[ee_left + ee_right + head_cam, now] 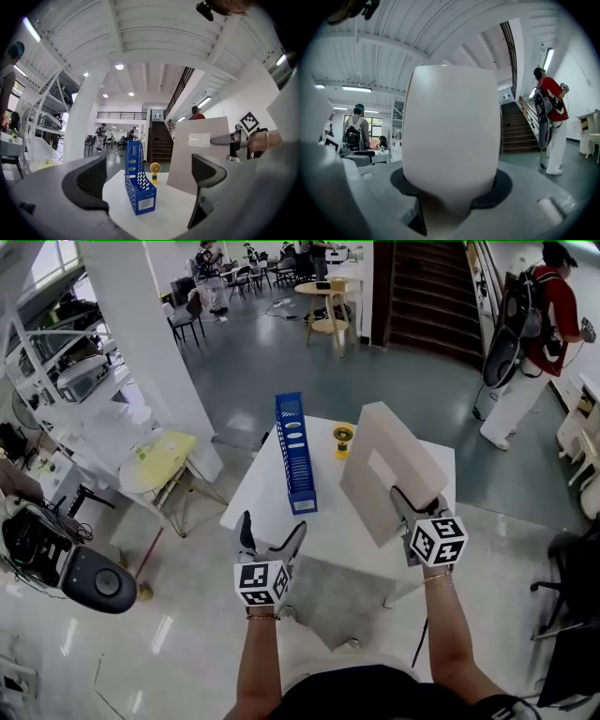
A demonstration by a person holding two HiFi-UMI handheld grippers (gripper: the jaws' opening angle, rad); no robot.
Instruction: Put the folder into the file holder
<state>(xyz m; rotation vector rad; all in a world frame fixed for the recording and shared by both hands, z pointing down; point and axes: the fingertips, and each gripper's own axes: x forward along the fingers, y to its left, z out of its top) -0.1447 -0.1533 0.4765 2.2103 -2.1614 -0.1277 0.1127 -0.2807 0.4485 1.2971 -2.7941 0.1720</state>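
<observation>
Two grippers share the job: the right gripper point(405, 501) pinches the folder point(386, 463) tight and holds it up beside the blue file holder point(294, 451), ready to slide it in, while the left gripper point(272, 527) waits nearby, jaws apart.

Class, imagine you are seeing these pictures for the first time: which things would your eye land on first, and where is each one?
The large pale folder stands out first, held tilted over the white table by the right gripper, which is clamped on its lower corner. Next comes the bright blue file holder, upright on the table to the folder's left, with a small yellow object between them near the far edge.
</observation>
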